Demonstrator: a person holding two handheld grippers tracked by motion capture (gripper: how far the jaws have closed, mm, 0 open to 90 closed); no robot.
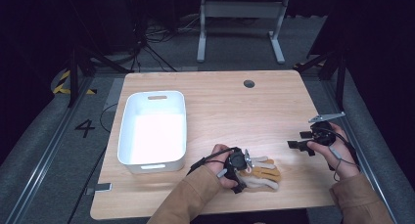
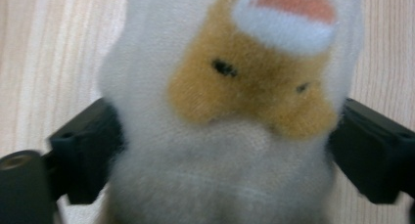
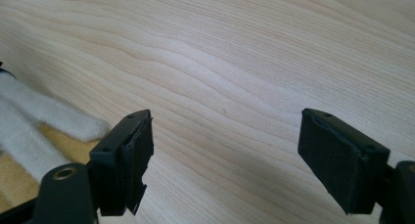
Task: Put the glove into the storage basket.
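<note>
Wooden desk (image 1: 220, 111), pale grain, dark room around. Near front edge: plush toy (image 1: 262, 174), furry white and tan, soft, flat-lying. Left gripper (image 1: 243, 171) pinching toy, jaws pressed into its sides. Right gripper (image 1: 302, 145) spread, empty, near right edge. Step: grasp made; next likely lift, carry toy to white plastic bin (image 1: 154, 131), rectangular, glossy, left side.

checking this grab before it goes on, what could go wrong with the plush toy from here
The left gripper has its jaws on either side of the plush toy, pressing soft fur, so the toy might slip or sag out when lifted. The white bin sits apart to the left, so a loose hold could drop the toy on the table on the way. The right gripper is open over bare wood, giving no support.
</note>
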